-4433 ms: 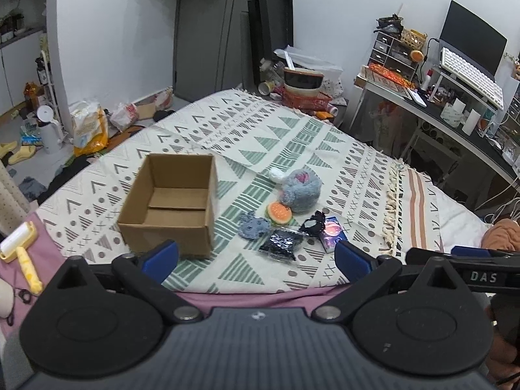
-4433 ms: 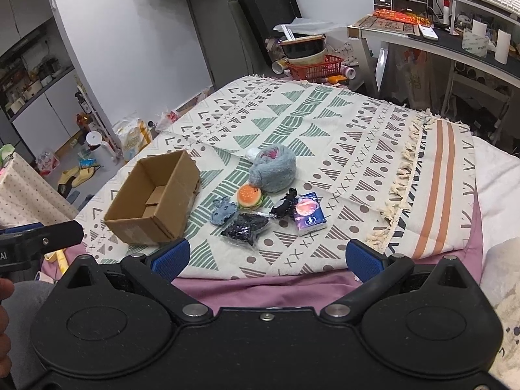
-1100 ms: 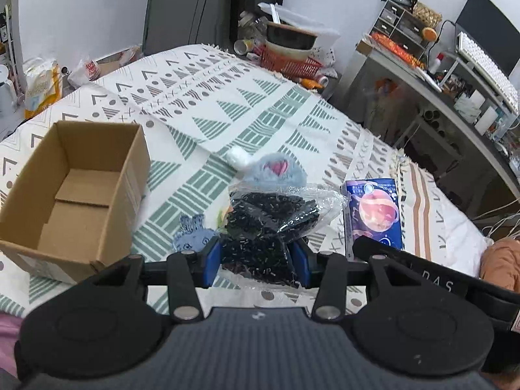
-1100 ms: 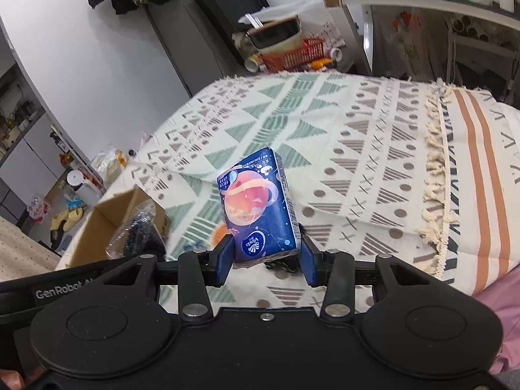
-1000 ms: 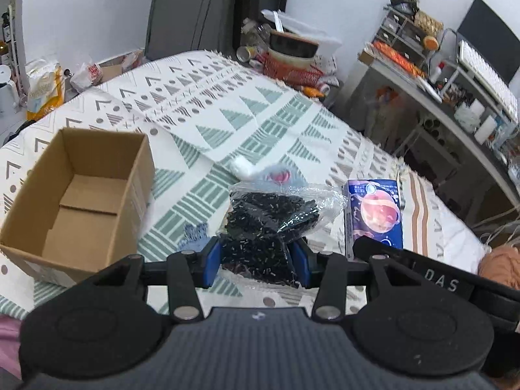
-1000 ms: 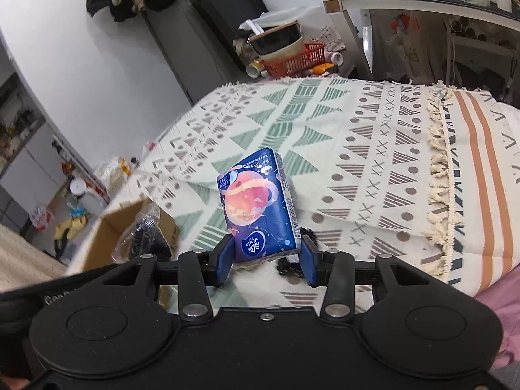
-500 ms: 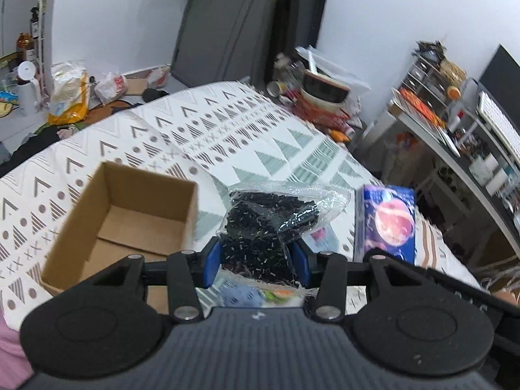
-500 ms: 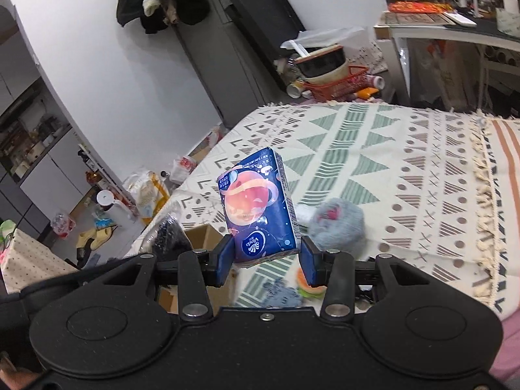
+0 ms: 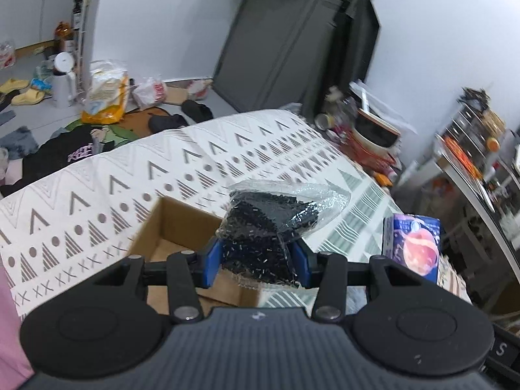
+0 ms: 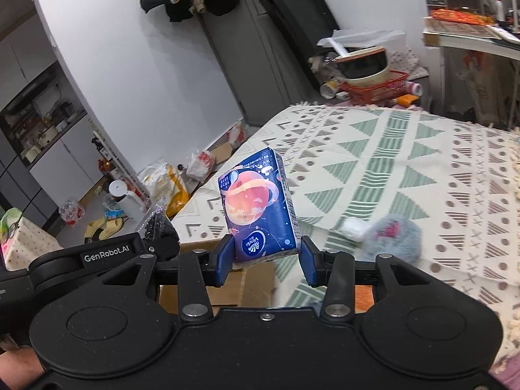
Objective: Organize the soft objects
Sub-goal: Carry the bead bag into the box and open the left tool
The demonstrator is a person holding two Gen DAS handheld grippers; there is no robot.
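Left gripper (image 9: 256, 261) is clamped on a clear bag of black bits (image 9: 269, 227), held above the open cardboard box (image 9: 182, 227). Right gripper (image 10: 268, 260) is clamped on a blue tissue pack (image 10: 260, 208), also raised. Grey plush (image 10: 390, 237) is left on the patterned blanket (image 10: 422, 169); floor clutter is seen behind. Versus 0.5 s ago, both loads have been shifted nearer the box.
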